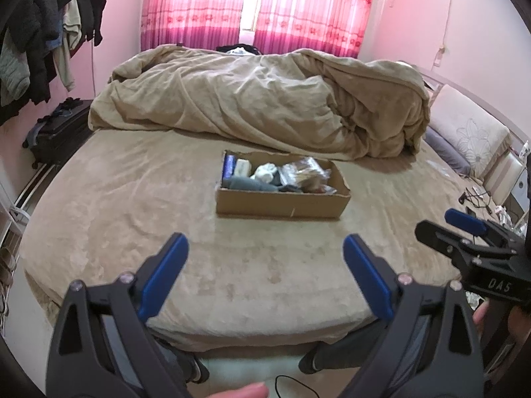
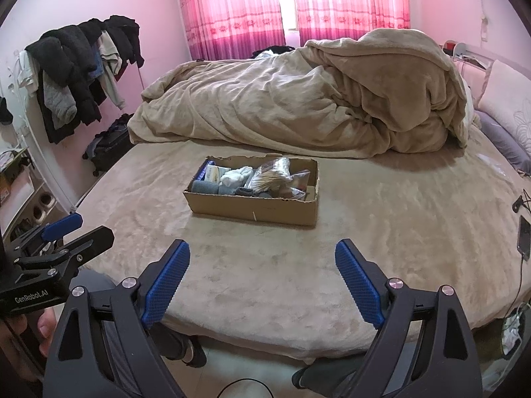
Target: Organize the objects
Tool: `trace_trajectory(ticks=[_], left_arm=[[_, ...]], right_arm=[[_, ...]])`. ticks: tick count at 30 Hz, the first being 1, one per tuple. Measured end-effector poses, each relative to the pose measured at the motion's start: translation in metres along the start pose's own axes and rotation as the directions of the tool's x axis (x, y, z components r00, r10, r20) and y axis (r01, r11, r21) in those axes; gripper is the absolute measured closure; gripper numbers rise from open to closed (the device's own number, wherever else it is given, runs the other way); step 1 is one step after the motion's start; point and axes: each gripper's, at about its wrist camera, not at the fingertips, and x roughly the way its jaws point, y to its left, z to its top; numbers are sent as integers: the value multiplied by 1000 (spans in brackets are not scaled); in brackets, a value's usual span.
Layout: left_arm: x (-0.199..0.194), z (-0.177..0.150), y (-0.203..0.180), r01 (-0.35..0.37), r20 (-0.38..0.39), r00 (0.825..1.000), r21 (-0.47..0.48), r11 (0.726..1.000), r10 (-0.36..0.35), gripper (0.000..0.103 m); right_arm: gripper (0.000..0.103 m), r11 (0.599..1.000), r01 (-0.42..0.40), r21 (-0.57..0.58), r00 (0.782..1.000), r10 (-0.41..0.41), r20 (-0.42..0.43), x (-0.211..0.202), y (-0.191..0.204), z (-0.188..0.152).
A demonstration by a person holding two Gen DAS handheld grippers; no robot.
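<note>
A shallow cardboard box [image 1: 282, 204] sits in the middle of the bed; it also shows in the right wrist view [image 2: 252, 209]. It holds white socks [image 2: 235, 175], a clear bag of cotton swabs [image 2: 273, 174], a grey cloth [image 2: 205, 187], a blue item [image 1: 229, 165] and other small things. My left gripper [image 1: 265, 258] is open and empty, held over the near part of the bed, short of the box. My right gripper [image 2: 262, 258] is open and empty too, at about the same distance. Each gripper shows at the edge of the other's view.
A beige bed sheet [image 1: 149, 205] covers the mattress. A rumpled beige duvet [image 1: 265, 96] lies heaped behind the box. Pillows [image 1: 464, 132] are at the right. A clothes rack [image 2: 79, 73] and a dark suitcase [image 2: 109, 147] stand at the left. A phone with cable [image 2: 523, 237] lies at the right edge.
</note>
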Motion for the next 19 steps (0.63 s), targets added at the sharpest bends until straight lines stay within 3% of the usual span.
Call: trace_trajectory(ticks=[13, 17, 19], left_arm=[[10, 4, 1, 6, -4, 1000, 4, 1000, -6, 7], [20, 5, 0, 38, 20, 999, 18, 999, -38, 7], [37, 5, 2, 47, -22, 999, 25, 999, -46, 7]], right_arm=[[12, 1000, -1, -2, 1000, 1, -15, 11, -2, 4], [12, 1000, -6, -2, 1000, 6, -24, 20, -3, 4], [12, 1000, -17, 3, 999, 17, -34, 28, -5, 4]])
